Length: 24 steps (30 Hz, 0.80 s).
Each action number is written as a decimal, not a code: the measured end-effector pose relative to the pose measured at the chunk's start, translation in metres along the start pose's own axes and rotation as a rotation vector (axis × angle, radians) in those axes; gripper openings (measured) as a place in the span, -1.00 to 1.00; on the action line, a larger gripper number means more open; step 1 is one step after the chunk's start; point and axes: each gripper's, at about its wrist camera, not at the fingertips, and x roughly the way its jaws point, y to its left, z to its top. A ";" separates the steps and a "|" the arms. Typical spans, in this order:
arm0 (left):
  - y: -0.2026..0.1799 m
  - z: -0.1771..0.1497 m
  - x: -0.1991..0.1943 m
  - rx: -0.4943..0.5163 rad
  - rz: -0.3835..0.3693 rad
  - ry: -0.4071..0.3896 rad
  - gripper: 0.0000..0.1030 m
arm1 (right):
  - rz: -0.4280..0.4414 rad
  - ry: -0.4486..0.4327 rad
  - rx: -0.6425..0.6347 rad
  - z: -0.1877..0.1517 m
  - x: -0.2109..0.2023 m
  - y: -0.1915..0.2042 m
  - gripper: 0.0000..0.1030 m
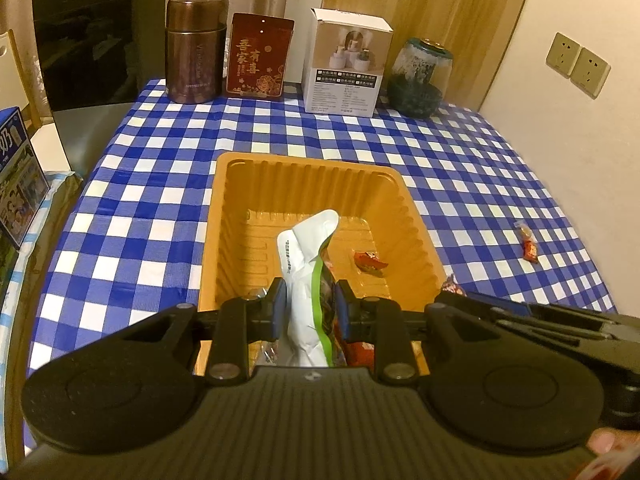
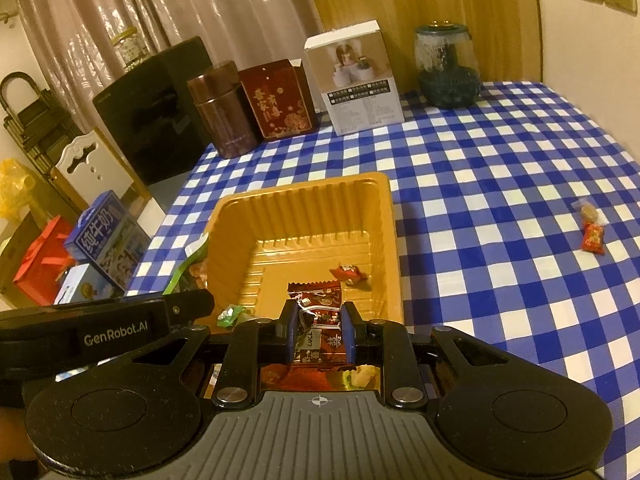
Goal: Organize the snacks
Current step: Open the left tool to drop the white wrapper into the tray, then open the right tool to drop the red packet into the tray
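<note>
My left gripper point(image 1: 309, 300) pinches a white-green snack bag point(image 1: 306, 276) above the near part of the orange tray point(image 1: 304, 164). My right gripper point(image 2: 319, 328) pinches a dark red snack packet point(image 2: 318, 308) there. Two wrapped candies point(image 2: 591, 228) lie near the table's right edge.

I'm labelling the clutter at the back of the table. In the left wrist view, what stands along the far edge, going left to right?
Brown canister → red gift box → white carton → glass jar.
</note>
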 end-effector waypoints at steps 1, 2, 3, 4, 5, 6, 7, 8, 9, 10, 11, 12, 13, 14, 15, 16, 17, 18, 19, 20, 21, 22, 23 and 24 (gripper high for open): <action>0.000 0.001 0.002 0.000 0.002 0.001 -0.54 | 0.000 0.001 0.002 0.000 0.001 -0.001 -0.55; 0.001 0.002 0.004 -0.002 0.002 0.001 -0.54 | -0.001 0.002 0.004 0.000 0.002 -0.001 -0.55; 0.002 0.003 0.005 -0.007 0.000 -0.002 -0.53 | -0.001 0.003 0.007 0.000 0.003 -0.002 -0.55; 0.003 0.004 0.006 -0.015 0.002 -0.009 -0.51 | 0.000 0.003 0.009 0.000 0.003 -0.003 -0.55; 0.004 0.005 0.007 -0.020 0.004 -0.012 -0.37 | 0.001 0.003 0.011 0.000 0.004 -0.003 -0.55; 0.004 0.006 0.006 -0.023 0.005 -0.017 -0.30 | 0.004 0.001 0.013 0.000 0.004 -0.004 -0.55; 0.005 0.007 0.005 -0.023 0.007 -0.025 -0.30 | 0.006 0.000 0.013 0.000 0.004 -0.004 -0.55; 0.006 0.008 0.003 -0.020 0.012 -0.029 -0.30 | 0.005 -0.001 0.013 0.000 0.004 -0.004 -0.55; 0.006 0.009 0.002 -0.020 0.017 -0.034 -0.30 | 0.005 0.000 0.014 0.000 0.005 -0.004 -0.55; 0.007 0.010 0.000 -0.019 0.020 -0.036 -0.30 | 0.006 0.001 0.016 0.000 0.005 -0.004 -0.55; 0.008 0.009 -0.001 -0.020 0.019 -0.036 -0.30 | 0.006 0.001 0.016 0.000 0.005 -0.004 -0.55; 0.008 0.009 -0.002 -0.024 0.020 -0.038 -0.30 | 0.006 0.001 0.016 0.000 0.005 -0.003 -0.55; 0.009 0.008 -0.003 -0.027 0.023 -0.039 -0.30 | 0.007 0.001 0.017 0.000 0.005 -0.003 -0.55; 0.009 0.007 -0.003 -0.027 0.023 -0.037 -0.30 | 0.009 0.000 0.017 0.000 0.005 -0.003 -0.55; 0.009 0.006 -0.004 -0.028 0.022 -0.035 -0.30 | 0.009 -0.001 0.017 0.000 0.005 -0.003 -0.55; 0.010 0.005 -0.004 -0.031 0.021 -0.034 -0.30 | 0.010 -0.001 0.016 0.000 0.005 -0.002 -0.55; 0.010 0.004 -0.005 -0.034 0.020 -0.032 -0.30 | 0.012 -0.001 0.015 0.000 0.005 -0.001 -0.55; 0.011 0.003 -0.005 -0.037 0.019 -0.030 -0.30 | 0.014 -0.002 0.015 0.000 0.005 -0.001 -0.55; 0.011 0.003 -0.006 -0.040 0.016 -0.029 -0.30 | 0.015 -0.004 0.014 0.000 0.005 0.000 -0.55; 0.011 0.002 -0.006 -0.043 0.014 -0.028 -0.30 | 0.017 -0.006 0.015 0.000 0.005 0.000 -0.55; 0.012 0.002 -0.007 -0.045 0.013 -0.028 -0.30 | 0.019 -0.007 0.017 0.001 0.005 0.000 -0.55; 0.012 0.003 -0.008 -0.045 0.013 -0.030 -0.30 | 0.021 -0.007 0.018 0.001 0.006 0.000 -0.55; 0.013 0.003 -0.009 -0.044 0.014 -0.032 -0.30 | 0.024 -0.006 0.019 0.001 0.006 0.000 -0.55; 0.013 0.004 -0.009 -0.045 0.016 -0.034 -0.30 | 0.026 -0.006 0.021 0.002 0.007 0.000 -0.55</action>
